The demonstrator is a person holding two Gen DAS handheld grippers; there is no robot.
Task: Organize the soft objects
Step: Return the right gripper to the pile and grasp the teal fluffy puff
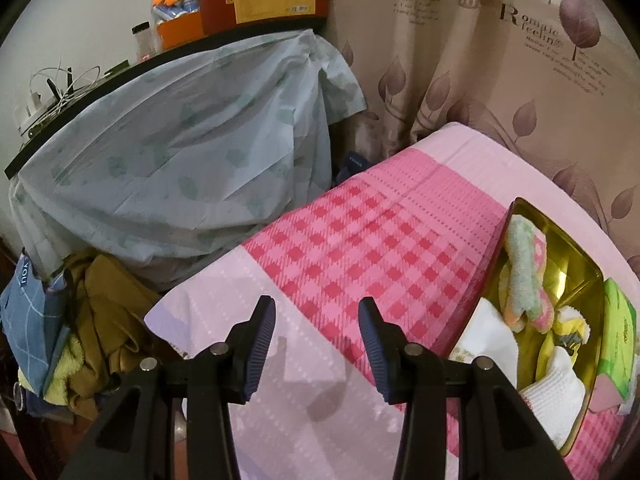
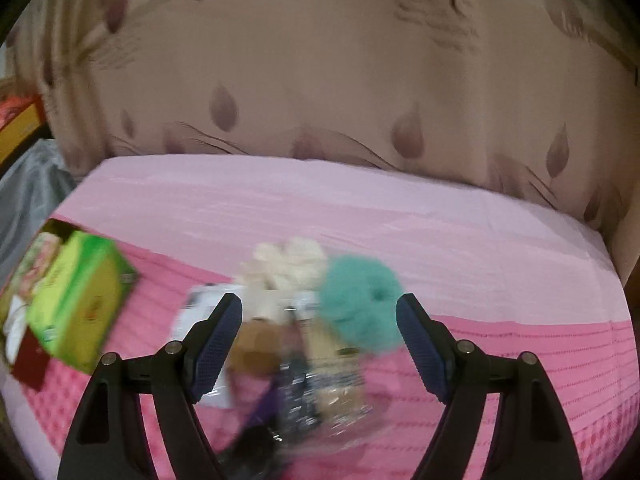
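The left wrist camera looks steeply down over the near corner of the bed (image 1: 360, 220), close above it, with the curtain (image 1: 500, 80) behind. The right wrist camera, blurred, faces that curtain (image 2: 320, 80) squarely across the bed (image 2: 360, 200). Both catch the green box (image 1: 618, 320) (image 2: 80, 304).

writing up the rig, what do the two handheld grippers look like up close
Both match: the left gripper and right gripper have black angular plastic arms with silver round pivot pins, ending in dark blue ribbed pads. No cables, markings, hands or sleeves show.
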